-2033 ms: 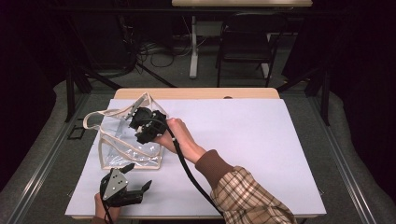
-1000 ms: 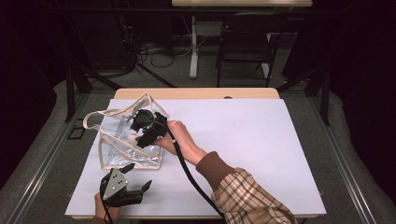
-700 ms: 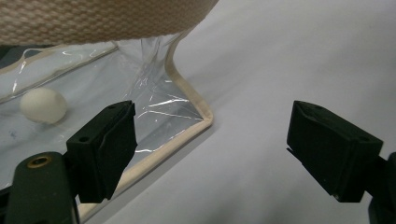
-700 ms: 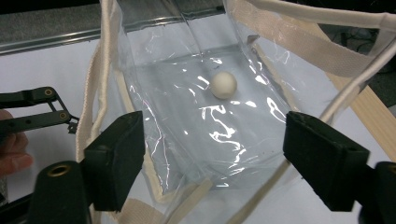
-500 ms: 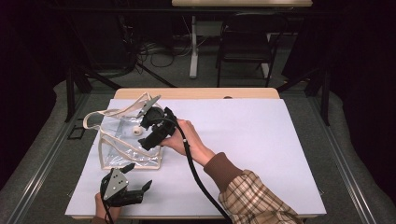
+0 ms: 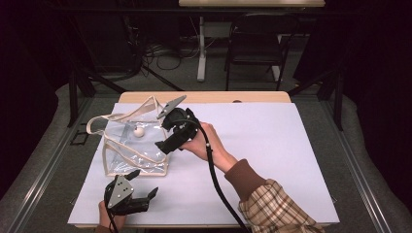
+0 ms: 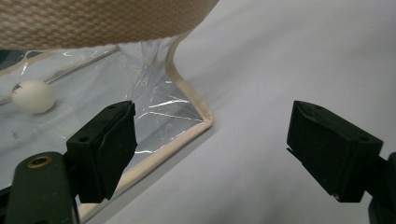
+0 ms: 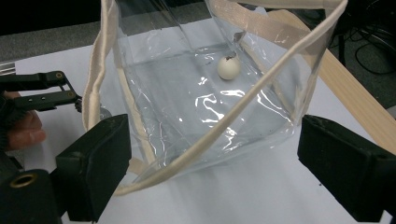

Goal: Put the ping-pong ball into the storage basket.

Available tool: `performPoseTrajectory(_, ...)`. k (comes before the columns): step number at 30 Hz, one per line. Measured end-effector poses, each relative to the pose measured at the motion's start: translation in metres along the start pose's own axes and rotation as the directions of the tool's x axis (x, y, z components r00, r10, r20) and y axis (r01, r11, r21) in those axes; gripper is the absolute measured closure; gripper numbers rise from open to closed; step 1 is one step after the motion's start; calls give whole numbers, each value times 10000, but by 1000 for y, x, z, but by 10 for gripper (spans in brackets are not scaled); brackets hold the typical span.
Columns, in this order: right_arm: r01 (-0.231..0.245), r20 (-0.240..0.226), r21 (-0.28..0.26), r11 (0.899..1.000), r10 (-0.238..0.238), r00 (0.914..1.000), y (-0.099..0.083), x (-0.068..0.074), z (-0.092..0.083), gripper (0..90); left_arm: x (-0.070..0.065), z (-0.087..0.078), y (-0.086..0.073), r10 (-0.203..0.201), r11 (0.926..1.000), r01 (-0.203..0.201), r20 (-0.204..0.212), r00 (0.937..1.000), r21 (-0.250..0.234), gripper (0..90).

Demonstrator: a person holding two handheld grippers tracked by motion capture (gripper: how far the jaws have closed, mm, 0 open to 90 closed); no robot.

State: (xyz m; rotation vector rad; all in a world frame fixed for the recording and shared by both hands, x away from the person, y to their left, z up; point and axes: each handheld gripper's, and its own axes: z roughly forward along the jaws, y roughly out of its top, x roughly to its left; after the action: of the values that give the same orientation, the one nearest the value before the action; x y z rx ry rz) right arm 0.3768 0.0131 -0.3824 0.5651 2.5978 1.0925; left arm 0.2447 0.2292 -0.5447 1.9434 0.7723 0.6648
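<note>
Right tongs [image 6: 163,145] have just released, left tongs [image 6: 145,196] gape; ball [image 8: 229,68] inside bag [image 6: 121,150].

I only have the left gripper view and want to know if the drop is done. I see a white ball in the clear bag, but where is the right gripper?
Observer: The right gripper is at the right side of the bag, pointing at its open mouth.
Operator: Holding anything?
Observer: No. Its jaws have just been opening and stand wide with nothing pinched; the bag's rim lies ahead of them.
Operator: Is the ball alone in there?
Observer: Yes, the right gripper view shows the ball alone on the bag's bottom.
</note>
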Motion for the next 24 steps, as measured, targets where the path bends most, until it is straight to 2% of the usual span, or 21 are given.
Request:
performPoseTrajectory(15, -346, 311, 66, 9994, 343, 9989, -21, -13, -13, 18, 0, -1, 0, 48, 10000, -48, 30, 10000, 22, 161)
performPoseTrajectory(24, -553, 604, 94, 9984, 547, 9967, -41, -20, -22, 2, 0, -1, -1, 73, 10000, -73, 38, 10000, 24, 161)
